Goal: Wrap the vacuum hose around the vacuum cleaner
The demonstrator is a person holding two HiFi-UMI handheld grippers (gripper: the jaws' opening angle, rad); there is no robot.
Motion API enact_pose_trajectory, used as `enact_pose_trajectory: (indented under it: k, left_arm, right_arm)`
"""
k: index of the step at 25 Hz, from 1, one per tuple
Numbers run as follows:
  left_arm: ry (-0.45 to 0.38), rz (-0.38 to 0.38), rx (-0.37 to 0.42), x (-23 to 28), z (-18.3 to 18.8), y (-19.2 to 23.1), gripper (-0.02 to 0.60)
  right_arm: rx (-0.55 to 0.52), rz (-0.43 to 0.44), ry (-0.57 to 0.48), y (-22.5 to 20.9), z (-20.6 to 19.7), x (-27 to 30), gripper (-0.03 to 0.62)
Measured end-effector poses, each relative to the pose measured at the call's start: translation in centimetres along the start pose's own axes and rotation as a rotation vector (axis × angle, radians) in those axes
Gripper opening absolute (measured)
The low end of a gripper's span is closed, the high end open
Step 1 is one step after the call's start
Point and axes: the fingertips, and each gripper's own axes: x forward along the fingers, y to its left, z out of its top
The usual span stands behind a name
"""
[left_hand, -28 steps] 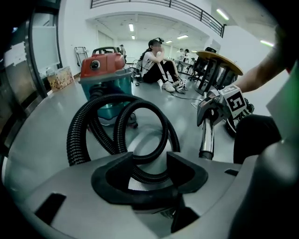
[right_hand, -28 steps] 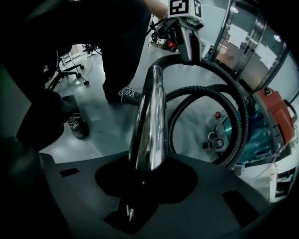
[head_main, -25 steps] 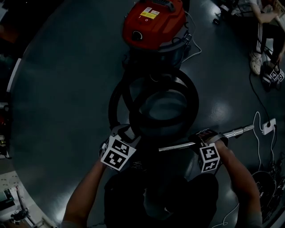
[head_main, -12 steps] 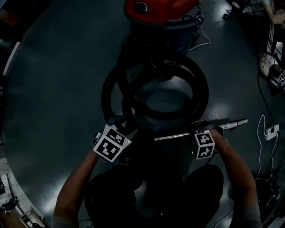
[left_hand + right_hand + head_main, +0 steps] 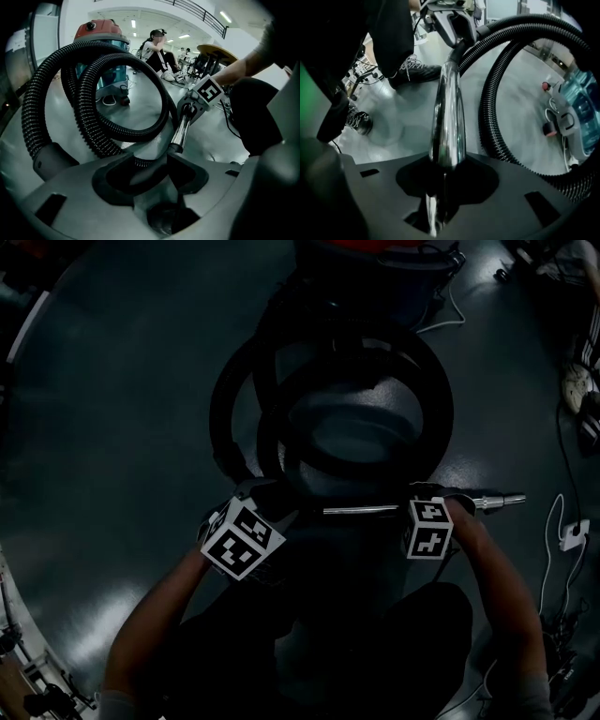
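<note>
Your black ribbed vacuum hose curls in two overlapping loops, with its chrome wand lying level across their near side. Beyond the loops, the red-topped, teal-bodied vacuum cleaner stands upright.

hose coils block fwd; floor open L side
</note>
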Motion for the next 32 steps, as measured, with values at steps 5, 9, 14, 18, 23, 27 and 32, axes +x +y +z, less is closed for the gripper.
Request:
enact_pose_trajectory:
  k: [5,9,14,18,23,27,32]
  left_arm:
    - [-0.016,-0.009,0.009,1.0,-0.2,-1.0,0.23]
    - [-0.004,-0.004,0.011,1.4,-0.6,-0.9,0.229]
    - [0.032,-0.002,0.017,2.2,-0.9,-1.5,0.229]
    - [0.059,-0.013,0.03,2.9,-0.7,-2.4,0.227]
    - [0.078,-0.025,0.024,3.2,-0.8,-2.9,0.227]
    - [0.078,-0.046,-0.011,3.3,-0.7,-3.1,0.227]
    - [0.092,-0.059,0.003,3.9,-0.5,-3.9,0.227]
  right_arm:
    - [0.044,0.02,0.013,0.0,0.2,0.2,0.123]
    - [0.119,0.019,-0.021,0.3,0.6,0.2,0.137]
    - [0.299,0.039,-0.118,0.7,1.0,-0.3,0.184]
    - [0.321,0.019,-0.138,0.7,0.7,-0.7,0.219]
    - [0.364,-0.016,-0.194,1.3,0.4,-1.1,0.219]
    - [0.503,0.014,-0.285,2.0,-0.1,-1.6,0.219]
    - [0.629,0.038,-0.408,1.7,0.2,-3.5,0.219]
